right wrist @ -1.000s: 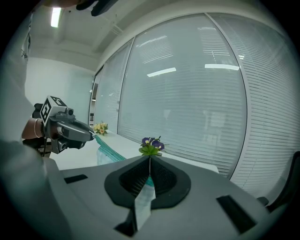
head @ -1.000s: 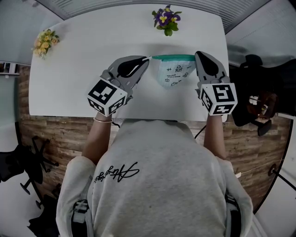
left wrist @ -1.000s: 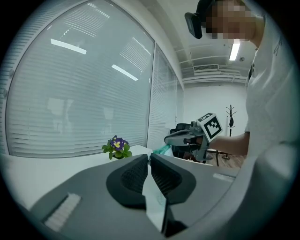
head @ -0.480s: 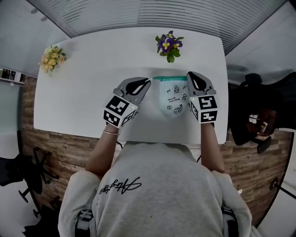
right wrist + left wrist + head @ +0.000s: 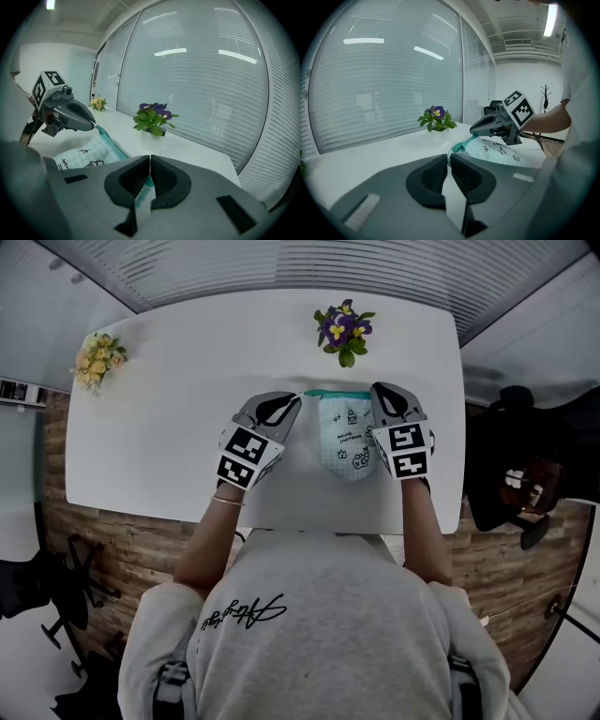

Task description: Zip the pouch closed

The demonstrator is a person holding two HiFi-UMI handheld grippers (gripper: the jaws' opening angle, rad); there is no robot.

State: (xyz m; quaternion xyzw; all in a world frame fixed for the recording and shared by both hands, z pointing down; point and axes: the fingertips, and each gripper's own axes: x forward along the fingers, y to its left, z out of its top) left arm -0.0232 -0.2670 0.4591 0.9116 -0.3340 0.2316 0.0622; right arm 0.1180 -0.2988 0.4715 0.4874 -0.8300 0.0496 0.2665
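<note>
Whereas it was held higher before, the pouch [image 5: 345,439] is now stretched low over the bench [image 5: 159,418], six o'clock of the purple flowers [image 5: 341,329], corners clamped by left gripper [image 5: 298,397] and right gripper [image 5: 375,390] jaws; print unreadable.

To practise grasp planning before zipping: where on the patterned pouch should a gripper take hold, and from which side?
Grip the teal zipper band at its two ends, each from its own outer side. It is probably the pouch's firmest edge, since the printed fabric below looks soft. The left gripper and right gripper pinch it there, jaws shut.
</note>
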